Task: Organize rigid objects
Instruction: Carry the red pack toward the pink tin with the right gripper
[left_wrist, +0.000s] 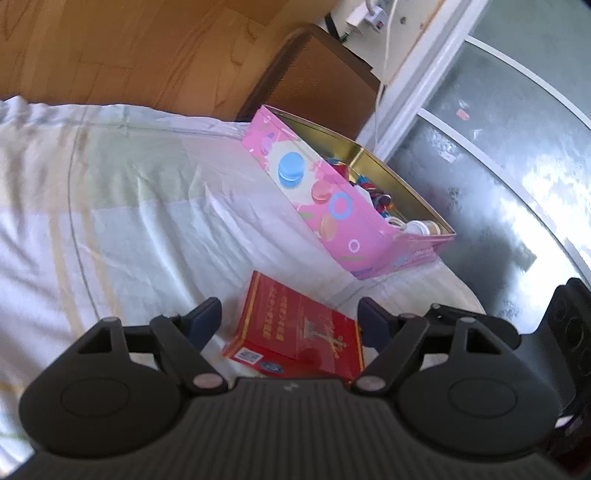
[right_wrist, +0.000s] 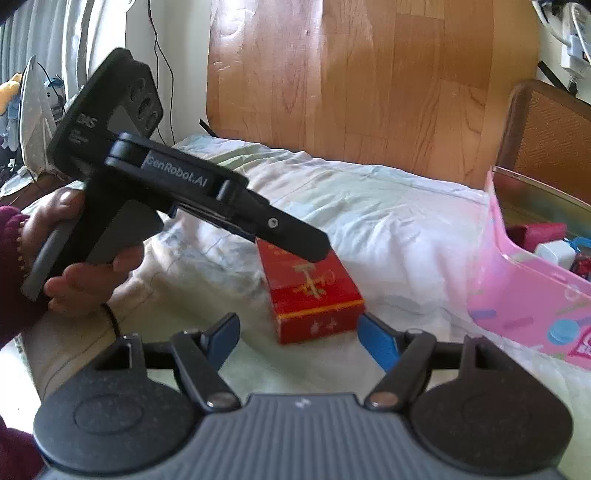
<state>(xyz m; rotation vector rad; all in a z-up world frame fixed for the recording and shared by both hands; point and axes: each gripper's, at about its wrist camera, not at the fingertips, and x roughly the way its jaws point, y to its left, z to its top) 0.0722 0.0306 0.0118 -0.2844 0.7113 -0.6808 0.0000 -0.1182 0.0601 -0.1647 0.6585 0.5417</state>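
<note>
Lying flat on the bed sheet (left_wrist: 110, 206), the red box (left_wrist: 295, 332) sits near the sheet's right-hand edge, just short of the pink tin (left_wrist: 332, 206) that stands open at that edge with small items already inside.

In the left wrist view the left gripper (left_wrist: 291, 325) stands wide open with the box between its spread fingers; the pads do not press on it, so nothing is held. The box's long axis runs roughly along the line this gripper points, slightly skewed, which would put the jaws across its narrow width.

The right gripper (right_wrist: 297, 334) is also open and empty. In its view the red box (right_wrist: 310, 291) lies just ahead of the fingertips, long axis pointing away, with the pink tin (right_wrist: 524, 295) off to the right. The left gripper (right_wrist: 314, 251), held in a hand (right_wrist: 70, 258), hangs over the box's far end.

The left looks nearer to a grasp, though both are close.

Readable writing: "GenRobot.AI" on the left gripper's body. The box carries gold script and Chinese characters, too blurred to read.
</note>
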